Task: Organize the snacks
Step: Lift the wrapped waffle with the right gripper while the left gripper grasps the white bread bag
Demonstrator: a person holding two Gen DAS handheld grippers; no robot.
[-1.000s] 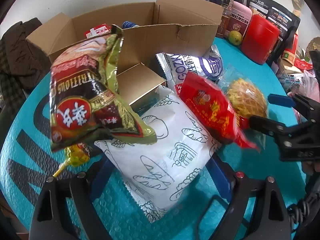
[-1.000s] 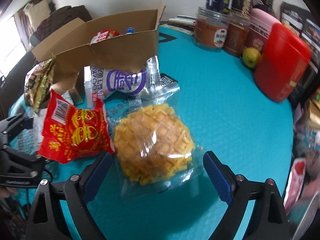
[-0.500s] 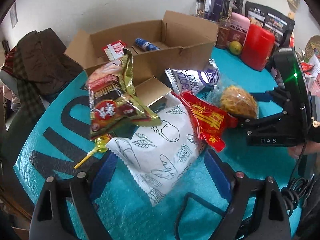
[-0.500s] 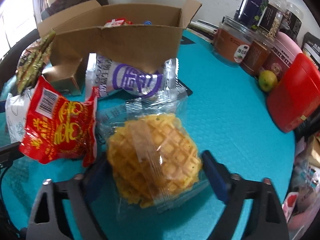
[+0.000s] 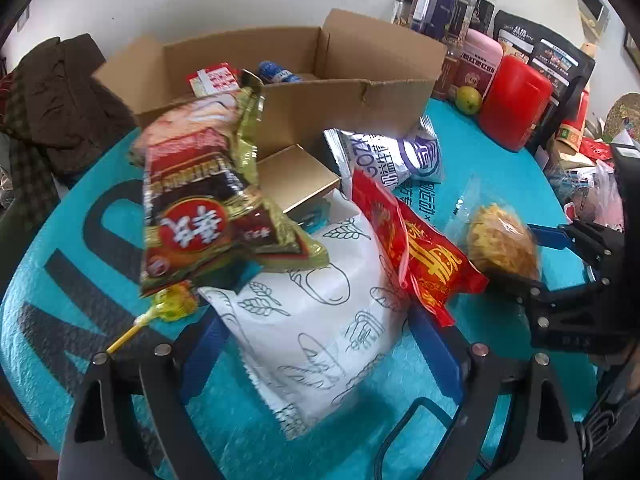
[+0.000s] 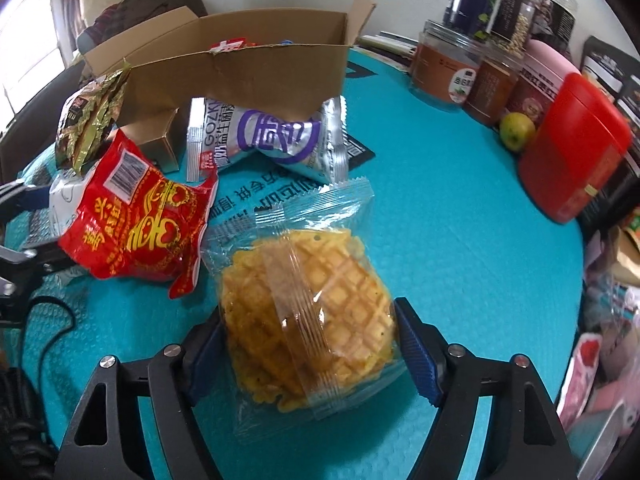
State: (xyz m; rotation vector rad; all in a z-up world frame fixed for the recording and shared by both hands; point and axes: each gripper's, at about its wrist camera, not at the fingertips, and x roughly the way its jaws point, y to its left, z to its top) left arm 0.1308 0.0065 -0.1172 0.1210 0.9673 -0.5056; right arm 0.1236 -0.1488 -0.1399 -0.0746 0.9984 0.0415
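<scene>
In the left wrist view, my left gripper (image 5: 314, 328) is shut on a white bread bag (image 5: 320, 292) with line drawings. A green and red packet (image 5: 208, 216) and a red packet (image 5: 420, 252) lean on that bag. My right gripper (image 6: 308, 312) has its jaws closing on a clear packet with a yellow waffle (image 6: 308, 304). Both blue pads touch its sides, and the packet tilts up off the teal mat. The open cardboard box (image 5: 344, 100) stands behind and holds a few snacks.
A silver and purple packet (image 6: 272, 140) and a small gold box (image 5: 296, 180) lie in front of the cardboard box. A yellow lollipop (image 5: 172, 304) sticks out by the left finger. Jars (image 6: 444, 68), a red canister (image 6: 572, 148) and a lime (image 6: 516, 130) line the far right.
The right jaws have narrowed onto the waffle packet, which now sits tilted between the pads. The left gripper drew back with the white bag, so the box's inside now shows.
</scene>
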